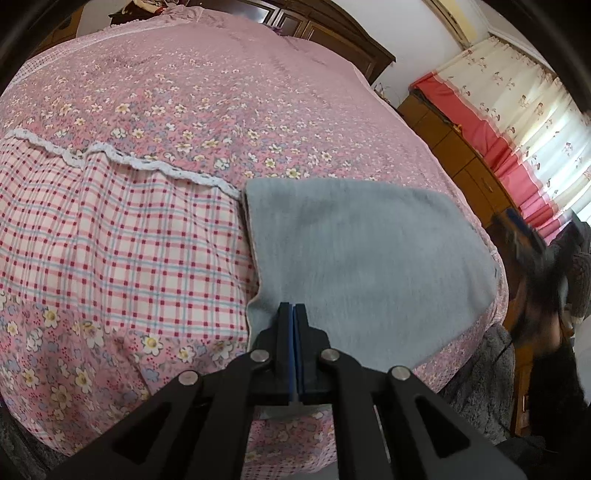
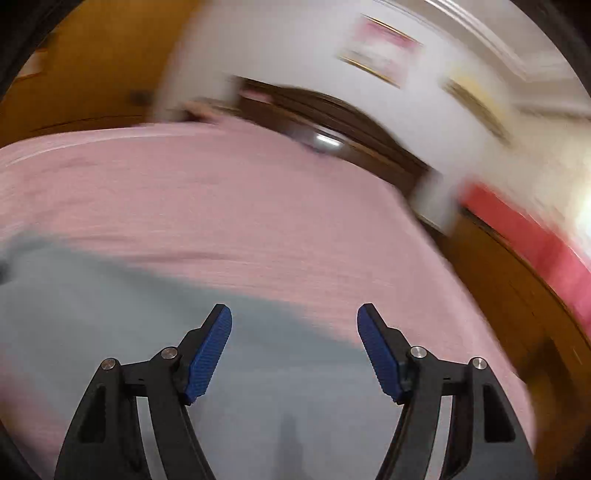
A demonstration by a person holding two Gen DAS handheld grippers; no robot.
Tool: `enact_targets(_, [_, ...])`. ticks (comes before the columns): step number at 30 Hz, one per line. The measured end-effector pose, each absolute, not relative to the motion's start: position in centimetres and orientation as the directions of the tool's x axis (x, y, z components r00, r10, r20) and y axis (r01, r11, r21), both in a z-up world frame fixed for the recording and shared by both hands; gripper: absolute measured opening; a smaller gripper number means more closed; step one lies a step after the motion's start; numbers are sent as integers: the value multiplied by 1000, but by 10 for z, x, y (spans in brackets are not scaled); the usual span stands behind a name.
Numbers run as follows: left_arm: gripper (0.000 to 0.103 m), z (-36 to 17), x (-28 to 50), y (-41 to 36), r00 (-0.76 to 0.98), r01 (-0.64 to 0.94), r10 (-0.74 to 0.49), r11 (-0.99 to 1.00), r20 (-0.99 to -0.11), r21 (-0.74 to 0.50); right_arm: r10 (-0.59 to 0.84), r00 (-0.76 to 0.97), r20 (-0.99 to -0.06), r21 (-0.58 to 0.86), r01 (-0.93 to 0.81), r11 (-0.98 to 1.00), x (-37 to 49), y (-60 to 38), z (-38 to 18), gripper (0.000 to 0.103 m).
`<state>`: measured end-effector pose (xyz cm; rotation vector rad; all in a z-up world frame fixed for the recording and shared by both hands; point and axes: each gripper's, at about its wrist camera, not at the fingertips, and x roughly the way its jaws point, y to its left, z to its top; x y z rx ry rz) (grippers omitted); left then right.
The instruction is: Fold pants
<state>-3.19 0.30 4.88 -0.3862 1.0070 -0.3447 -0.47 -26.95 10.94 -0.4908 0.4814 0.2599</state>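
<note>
The grey-blue pants (image 1: 365,251) lie folded into a flat rectangle on the pink floral bedspread (image 1: 192,96), near the bed's near right corner. My left gripper (image 1: 294,308) is shut, its tips at the near left edge of the pants; whether cloth is pinched between the pads is hidden. In the right wrist view, which is blurred by motion, the pants (image 2: 258,369) spread below my right gripper (image 2: 294,314), which is open and empty above them. The right gripper also shows as a dark blur at the right of the left wrist view (image 1: 535,251).
A checked pink panel with white lace trim (image 1: 110,229) lies left of the pants. A dark wooden headboard (image 1: 332,33) is at the far end. A wooden cabinet (image 1: 461,158) and red-and-white curtains (image 1: 524,122) stand right of the bed.
</note>
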Motion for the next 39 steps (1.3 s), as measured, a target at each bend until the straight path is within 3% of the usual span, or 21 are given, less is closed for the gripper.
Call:
enact_targets(3, [3, 52, -32, 10, 497, 106, -465, 871, -733, -480, 322, 744, -585, -334, -583, 741, -40, -183, 72, 66])
enact_targets(4, [3, 53, -33, 14, 505, 106, -468, 868, -725, -486, 362, 711, -602, -327, -634, 701, -43, -169, 63, 58])
enact_targets(6, [6, 56, -39, 24, 520, 101, -480, 856, -707, -507, 414, 654, -633, -315, -706, 635, -46, -153, 51, 54])
enact_targets(8, [21, 58, -48, 38, 536, 98, -512, 827, -671, -554, 418, 633, -651, -268, -707, 654, -34, -165, 55, 54])
enact_targets(9, [44, 59, -51, 43, 545, 99, -527, 813, -652, -574, 409, 637, -653, -231, -682, 694, -21, -181, 59, 54])
enact_targets(10, [60, 60, -54, 48, 556, 103, -540, 799, -632, -593, 391, 650, -651, -191, -640, 745, -10, -198, 64, 54])
enact_targets(13, [61, 65, -44, 58, 554, 141, -618, 729, -557, -669, 312, 703, -639, -46, -439, 897, 24, -280, 77, 59])
enact_targets(18, [63, 46, 31, 55, 423, 123, -807, 501, -411, -857, 22, 806, -591, 51, 10, 999, 50, -443, 101, 64])
enact_targets(21, [55, 21, 54, 53, 413, 7, -813, 454, -411, -891, -63, 830, -555, 116, 153, 981, 38, -507, 109, 65])
enact_targets(24, [55, 38, 34, 61, 504, 8, -732, 534, -457, -846, -106, 834, -542, 145, 217, 965, 22, -538, 114, 65])
enact_targets(27, [61, 54, 13, 69, 561, 3, -622, 661, -546, -750, -45, 844, -534, 265, 218, 939, 12, -553, 107, 68])
enact_targets(31, [66, 38, 29, 58, 474, 5, -660, 664, -583, -748, 3, 851, -525, 381, 232, 895, 16, -567, 93, 68])
enact_targets(32, [69, 35, 35, 56, 464, 10, -681, 644, -566, -765, 8, 851, -526, 384, 229, 895, 16, -562, 89, 68])
enact_targets(34, [91, 39, 44, 56, 454, 40, -749, 558, -482, -829, 24, 853, -521, 370, 200, 907, 7, -554, 91, 68])
enact_targets(36, [93, 38, 52, 55, 444, 48, -794, 484, -415, -874, 35, 847, -530, 344, 177, 922, 7, -547, 87, 68])
enact_targets(39, [82, 36, 54, 61, 444, 34, -810, 444, -384, -895, 46, 843, -536, 340, 165, 926, 6, -545, 87, 68])
